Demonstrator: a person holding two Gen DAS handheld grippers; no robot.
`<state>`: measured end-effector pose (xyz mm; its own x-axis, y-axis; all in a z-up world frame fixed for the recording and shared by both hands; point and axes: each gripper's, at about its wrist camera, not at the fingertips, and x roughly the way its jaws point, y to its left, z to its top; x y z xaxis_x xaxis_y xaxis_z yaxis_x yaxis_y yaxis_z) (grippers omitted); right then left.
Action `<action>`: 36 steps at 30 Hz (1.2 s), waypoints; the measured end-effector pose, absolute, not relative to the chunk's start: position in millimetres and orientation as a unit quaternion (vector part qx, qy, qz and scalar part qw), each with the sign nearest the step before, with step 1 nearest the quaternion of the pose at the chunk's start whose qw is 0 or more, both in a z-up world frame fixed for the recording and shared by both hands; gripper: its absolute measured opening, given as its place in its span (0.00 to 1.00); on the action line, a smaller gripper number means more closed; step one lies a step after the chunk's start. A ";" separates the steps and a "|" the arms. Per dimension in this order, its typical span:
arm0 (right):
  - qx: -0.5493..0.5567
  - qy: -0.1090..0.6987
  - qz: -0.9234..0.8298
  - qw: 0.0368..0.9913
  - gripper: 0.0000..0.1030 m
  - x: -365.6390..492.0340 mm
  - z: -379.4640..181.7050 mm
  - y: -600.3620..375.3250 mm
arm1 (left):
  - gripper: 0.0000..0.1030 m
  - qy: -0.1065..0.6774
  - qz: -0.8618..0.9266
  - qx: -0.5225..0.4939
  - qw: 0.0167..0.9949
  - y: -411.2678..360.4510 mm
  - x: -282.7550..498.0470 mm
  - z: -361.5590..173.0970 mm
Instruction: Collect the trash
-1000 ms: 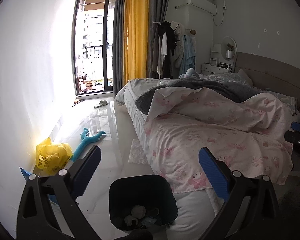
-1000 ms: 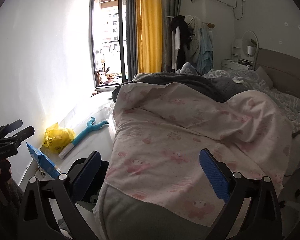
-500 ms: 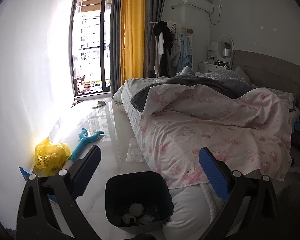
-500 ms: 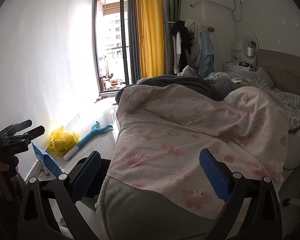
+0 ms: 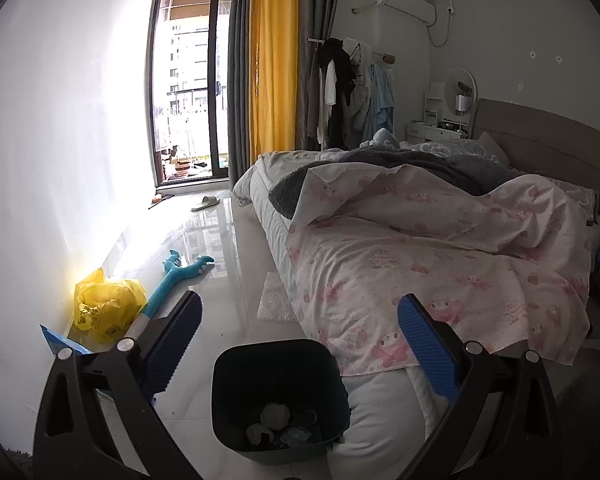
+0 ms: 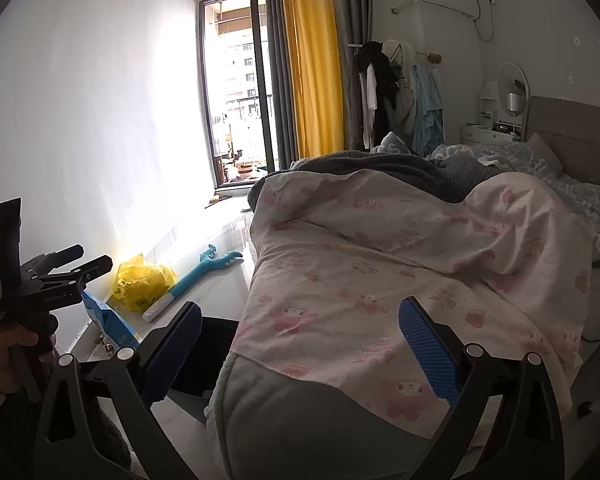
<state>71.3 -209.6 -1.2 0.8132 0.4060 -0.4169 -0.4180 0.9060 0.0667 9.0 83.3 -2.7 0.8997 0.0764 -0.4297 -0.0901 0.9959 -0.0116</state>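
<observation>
Dark plastic trash bin [image 5: 280,396] stands on the glossy floor [image 5: 224,280] against the bed's foot, crumpled paper scraps [image 5: 274,416] inside; left tongs [image 5: 300,344] and right tongs [image 6: 300,350] both gape wide, empty

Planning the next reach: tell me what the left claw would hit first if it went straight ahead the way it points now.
Probably the bed: the open left claw points over the bin toward the pink quilt's near corner. Depth is unclear; aimed slightly lower, it would meet the bin's rim first.
</observation>
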 end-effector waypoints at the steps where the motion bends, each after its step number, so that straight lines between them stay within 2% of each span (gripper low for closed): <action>1: -0.014 0.216 0.216 0.952 0.97 71.4 -1.2 -209.5 | 0.97 0.220 0.043 -0.015 0.974 82.6 9.1 -3.2; 36: -0.012 0.216 0.217 0.952 0.97 71.8 -0.6 -208.6 | 0.97 0.218 0.039 -0.012 0.975 78.8 9.0 -4.1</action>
